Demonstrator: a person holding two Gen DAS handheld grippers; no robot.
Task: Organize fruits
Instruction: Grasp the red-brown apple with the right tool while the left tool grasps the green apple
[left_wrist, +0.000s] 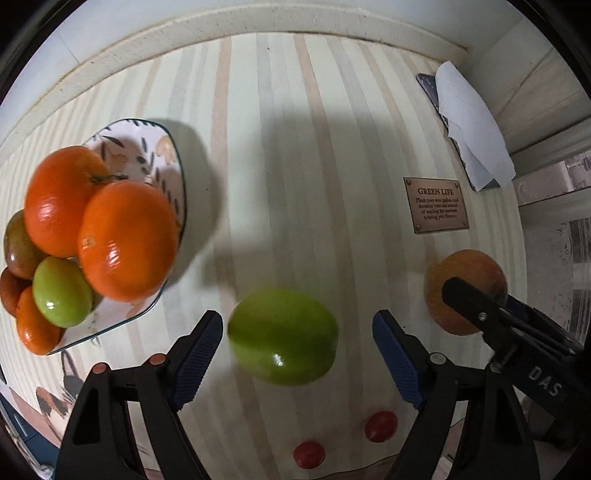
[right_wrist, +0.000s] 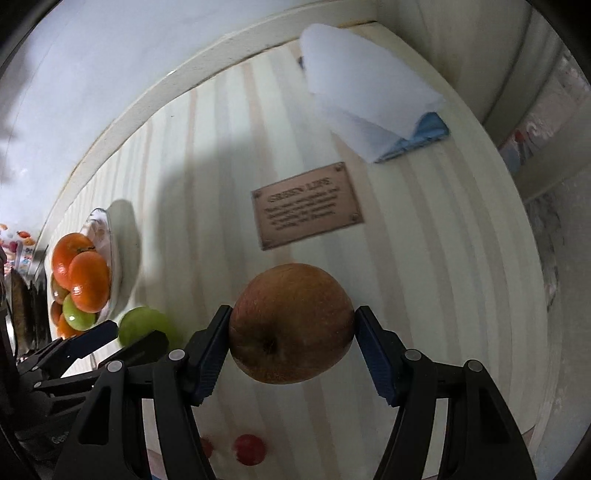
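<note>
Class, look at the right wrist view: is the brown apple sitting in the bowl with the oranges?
No: the brown apple sits between the right gripper's jaws, far from the bowl with the oranges.

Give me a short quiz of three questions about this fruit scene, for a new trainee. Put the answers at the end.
1. True or false: the fingers of the right gripper press on the brown apple.
2. The fingers of the left gripper are: A) shut on the large green fruit; B) open around it, not touching; C) shut and empty.
3. Fill in: ___ small red fruits lie on the striped table.
Key: 1 true; 2 B; 3 two.
</note>
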